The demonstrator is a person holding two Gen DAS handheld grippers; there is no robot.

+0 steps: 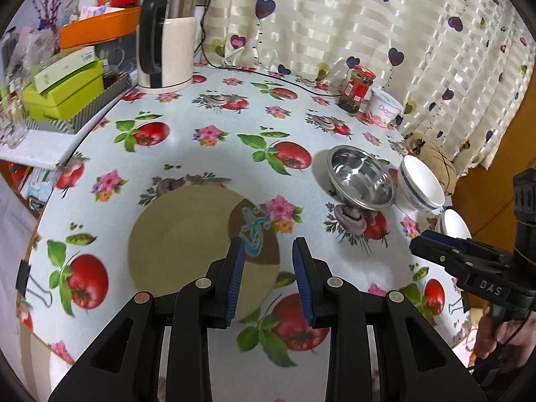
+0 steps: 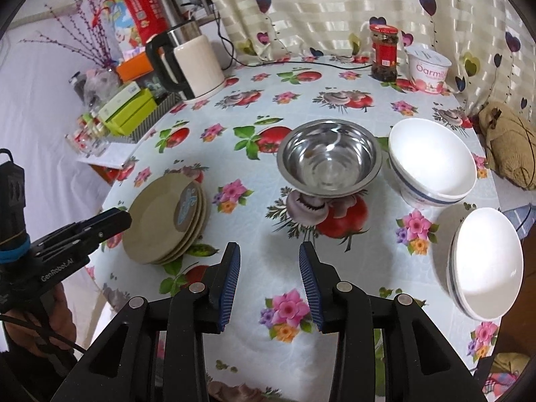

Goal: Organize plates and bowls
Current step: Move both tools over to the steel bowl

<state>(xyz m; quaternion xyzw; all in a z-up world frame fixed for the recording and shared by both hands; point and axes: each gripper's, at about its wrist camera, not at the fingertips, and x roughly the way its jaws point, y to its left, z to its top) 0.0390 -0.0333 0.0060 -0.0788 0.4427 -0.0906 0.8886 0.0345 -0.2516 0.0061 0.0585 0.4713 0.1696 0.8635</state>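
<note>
A stack of tan plates with a blue motif lies on the flowered tablecloth. My left gripper hovers over the stack's right edge, open, nothing between its blue pads. A steel bowl stands mid-table. Right of it is a stack of white bowls with a blue band. A second white bowl stack sits nearer the table's right edge. My right gripper hangs open above bare cloth in front of the steel bowl, holding nothing.
A kettle, a red-lidded jar and a yogurt tub stand at the back by the curtain. Boxes crowd the left side. A brown bag lies at the right. Binder clips pin the cloth.
</note>
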